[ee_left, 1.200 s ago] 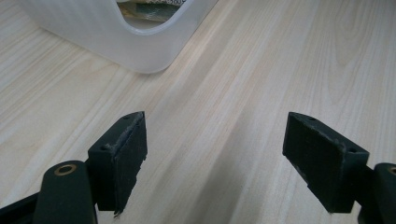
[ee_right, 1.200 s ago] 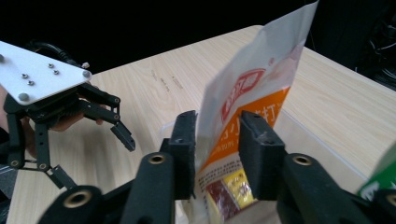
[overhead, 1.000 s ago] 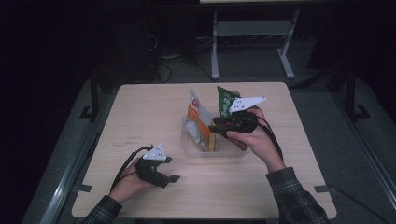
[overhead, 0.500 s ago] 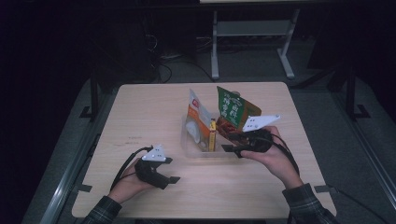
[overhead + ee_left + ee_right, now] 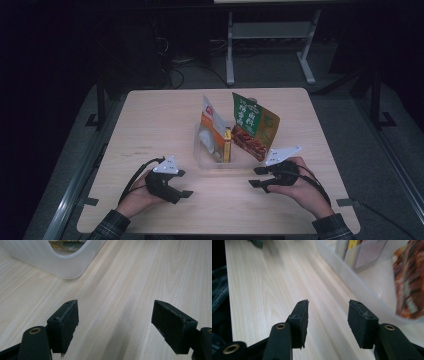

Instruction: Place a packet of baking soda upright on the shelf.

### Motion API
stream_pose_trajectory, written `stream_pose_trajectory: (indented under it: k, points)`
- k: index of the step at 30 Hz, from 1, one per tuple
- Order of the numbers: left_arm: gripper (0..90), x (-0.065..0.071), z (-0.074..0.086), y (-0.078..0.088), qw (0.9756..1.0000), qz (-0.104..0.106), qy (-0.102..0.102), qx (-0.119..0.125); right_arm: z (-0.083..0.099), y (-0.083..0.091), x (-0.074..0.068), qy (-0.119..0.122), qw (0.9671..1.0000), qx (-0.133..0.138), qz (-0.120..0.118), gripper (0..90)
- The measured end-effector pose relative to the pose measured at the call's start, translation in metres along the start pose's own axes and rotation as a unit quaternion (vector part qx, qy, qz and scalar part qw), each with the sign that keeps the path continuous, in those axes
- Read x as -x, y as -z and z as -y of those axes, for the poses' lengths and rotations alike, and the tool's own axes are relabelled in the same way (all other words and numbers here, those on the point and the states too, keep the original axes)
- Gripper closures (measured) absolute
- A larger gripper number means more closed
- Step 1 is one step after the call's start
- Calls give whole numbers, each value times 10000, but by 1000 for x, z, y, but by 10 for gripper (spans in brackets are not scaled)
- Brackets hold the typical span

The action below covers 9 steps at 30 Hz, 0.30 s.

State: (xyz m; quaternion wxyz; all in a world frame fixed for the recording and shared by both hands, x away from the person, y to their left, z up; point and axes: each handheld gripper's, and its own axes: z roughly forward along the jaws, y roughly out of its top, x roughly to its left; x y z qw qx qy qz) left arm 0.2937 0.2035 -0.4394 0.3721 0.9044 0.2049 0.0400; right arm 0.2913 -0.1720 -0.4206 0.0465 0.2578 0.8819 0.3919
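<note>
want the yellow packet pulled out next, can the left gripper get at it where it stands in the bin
Probably yes. The left gripper is open and empty, with bare table up to the clear bin. The yellow packet stands upright, top exposed, though the white-orange pouch crowds it.

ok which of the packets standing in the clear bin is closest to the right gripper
The green and brown packet, at the bin's right end, just beyond the right gripper; the white and orange one stands farther left.

Bare table (image 5: 150, 120) lay open ahead of the left gripper (image 5: 184, 186), its spread jaws holding nothing. Beyond it the clear bin (image 5: 210, 162) blocked the way. The right gripper (image 5: 256, 177), jaws parted and empty, had the bin's wall and the leaning green pouch (image 5: 254, 125) close beside it.
</note>
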Motion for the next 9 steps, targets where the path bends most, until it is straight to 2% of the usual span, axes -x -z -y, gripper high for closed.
stream_pose_trajectory:
  k: [4,9]
  points:
    - [214,0,0,0,10000,-5,3,1,6,-1,-2,2,10000,-86,-18,505]
    - [214,0,0,0,10000,2,2,1,6,1,-1,-10,10000,-57,-28,502]
